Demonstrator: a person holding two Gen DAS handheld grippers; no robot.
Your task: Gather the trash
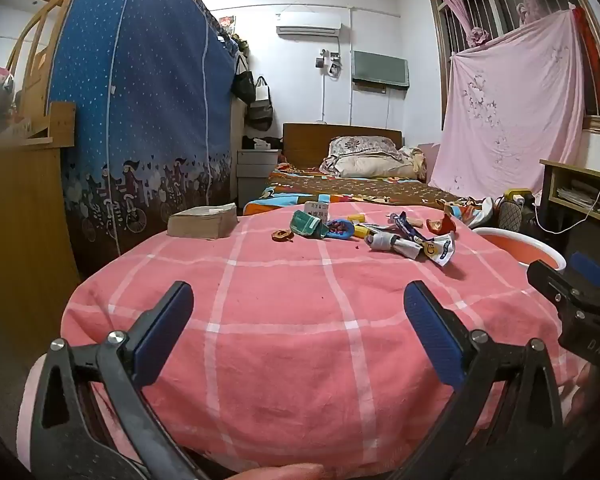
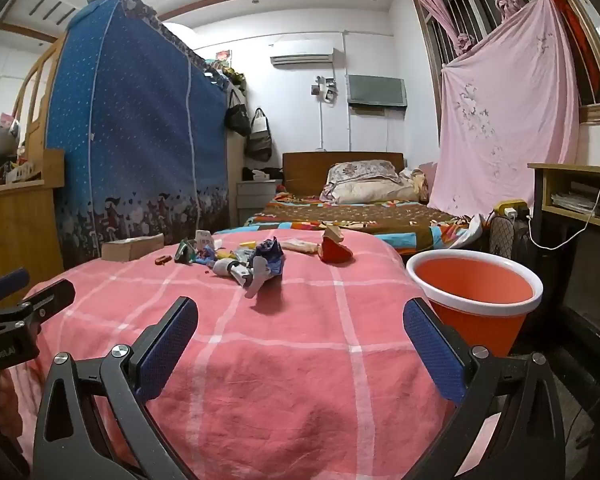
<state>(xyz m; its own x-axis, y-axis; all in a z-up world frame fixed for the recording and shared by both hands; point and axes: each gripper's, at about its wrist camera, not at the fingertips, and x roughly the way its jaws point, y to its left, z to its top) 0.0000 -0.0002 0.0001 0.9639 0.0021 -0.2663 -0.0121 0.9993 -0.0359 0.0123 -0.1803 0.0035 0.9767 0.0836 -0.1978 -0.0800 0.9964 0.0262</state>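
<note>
Both my left gripper (image 1: 298, 330) and right gripper (image 2: 300, 346) hang spread wide, holding nothing. The trash (image 2: 256, 264) lies left of the bucket (image 2: 476, 300), on the cloth. I judge it light, crumpled, soft; I'd pinch a raised fold.

trash (image 2: 240, 260): crumpled wrappers, perhaps small cartons, heaped at cloth's far end | bin (image 2: 476, 304): orange, white-rimmed, upright beside table

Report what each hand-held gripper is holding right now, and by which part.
Nothing is held. The left hand-held gripper and right hand-held gripper both stand open over the pink checked cloth, short of the trash pile.
</note>
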